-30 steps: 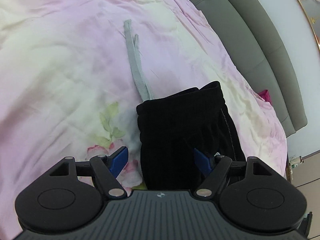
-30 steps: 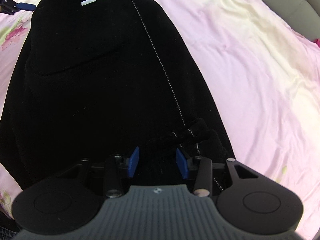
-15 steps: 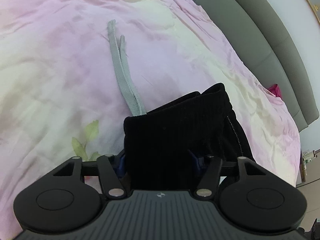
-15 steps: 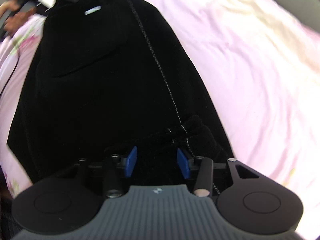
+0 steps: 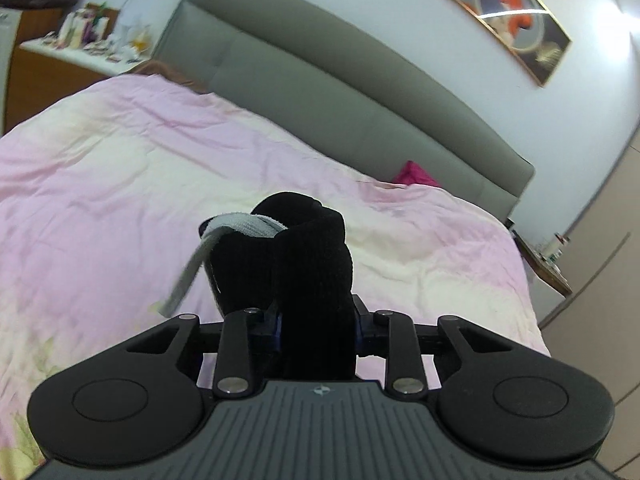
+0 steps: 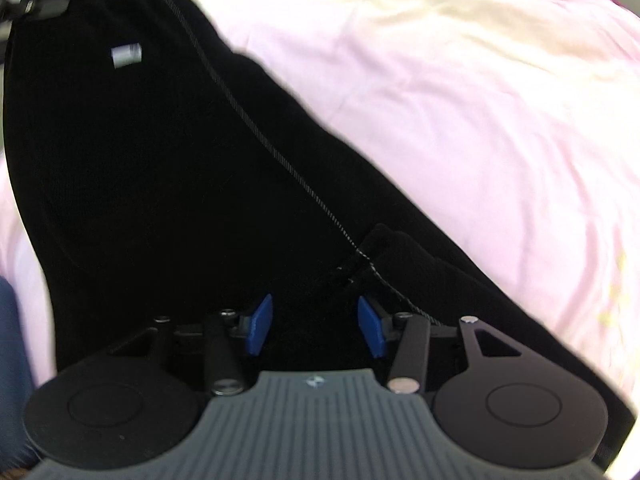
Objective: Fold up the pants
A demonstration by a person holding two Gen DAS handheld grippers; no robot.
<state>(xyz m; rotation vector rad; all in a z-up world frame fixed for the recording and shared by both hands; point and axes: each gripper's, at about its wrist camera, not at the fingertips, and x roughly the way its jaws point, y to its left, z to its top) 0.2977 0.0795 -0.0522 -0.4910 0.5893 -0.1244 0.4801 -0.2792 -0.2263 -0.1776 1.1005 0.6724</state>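
While the left gripper (image 5: 318, 326) clamps the pants (image 6: 160, 168) waistband above the bed (image 5: 100, 184), the right gripper (image 6: 316, 326), jaws apart, straddles the hem; next, close it and carry the waistband over.

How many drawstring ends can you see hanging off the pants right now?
1. A grey drawstring hangs down the left side of the black pants bunched in the left hand-held gripper. A second end may be hidden in the fabric.

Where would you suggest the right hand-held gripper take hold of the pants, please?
Probably the bunched hem fold just ahead of the open right hand-held gripper, approached straight forward: it stands proud of the flat pants, giving an edge to pinch.
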